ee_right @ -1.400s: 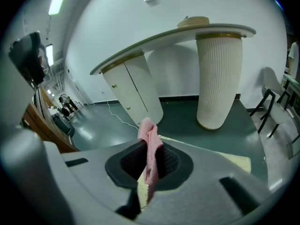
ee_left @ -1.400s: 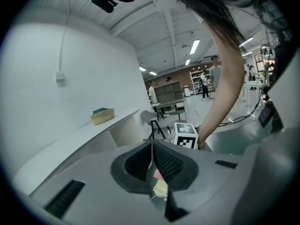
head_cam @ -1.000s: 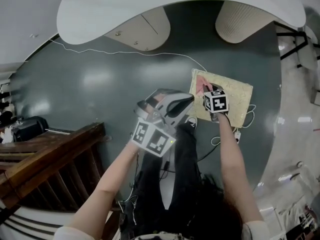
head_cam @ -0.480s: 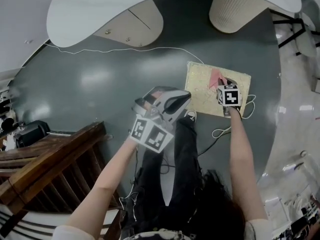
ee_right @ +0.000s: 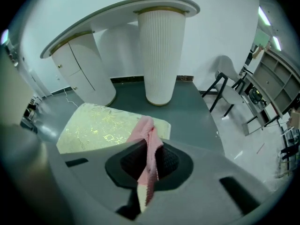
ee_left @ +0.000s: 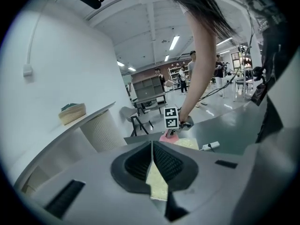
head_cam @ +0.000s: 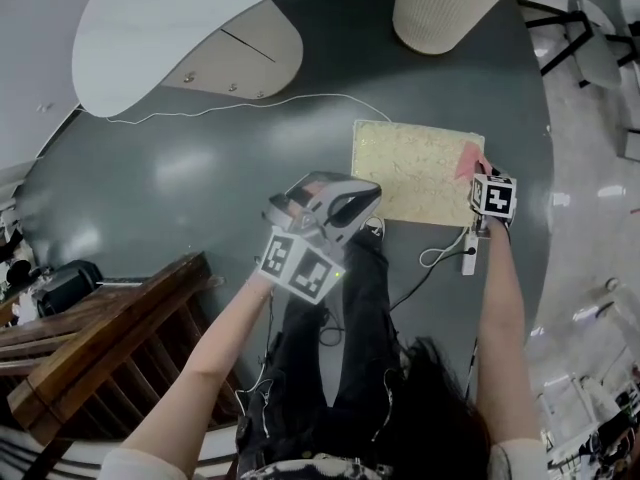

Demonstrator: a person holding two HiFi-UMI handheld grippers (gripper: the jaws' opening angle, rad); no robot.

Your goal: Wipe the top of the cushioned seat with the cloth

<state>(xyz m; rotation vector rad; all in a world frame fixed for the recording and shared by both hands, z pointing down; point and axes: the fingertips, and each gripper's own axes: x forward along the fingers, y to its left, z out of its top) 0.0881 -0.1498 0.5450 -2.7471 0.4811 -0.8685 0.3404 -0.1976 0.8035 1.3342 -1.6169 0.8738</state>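
Head view: a person leans over the pale cushioned seat (head_cam: 410,173) on the dark floor (head_cam: 200,168). The right gripper (head_cam: 476,171) is clamped on a pink cloth (head_cam: 466,158) lying at the seat's right edge. The left gripper (head_cam: 350,206), jaws pressed together on nothing, hangs beside the seat. The wipe looks under way, but nothing shows how much of the top remains.
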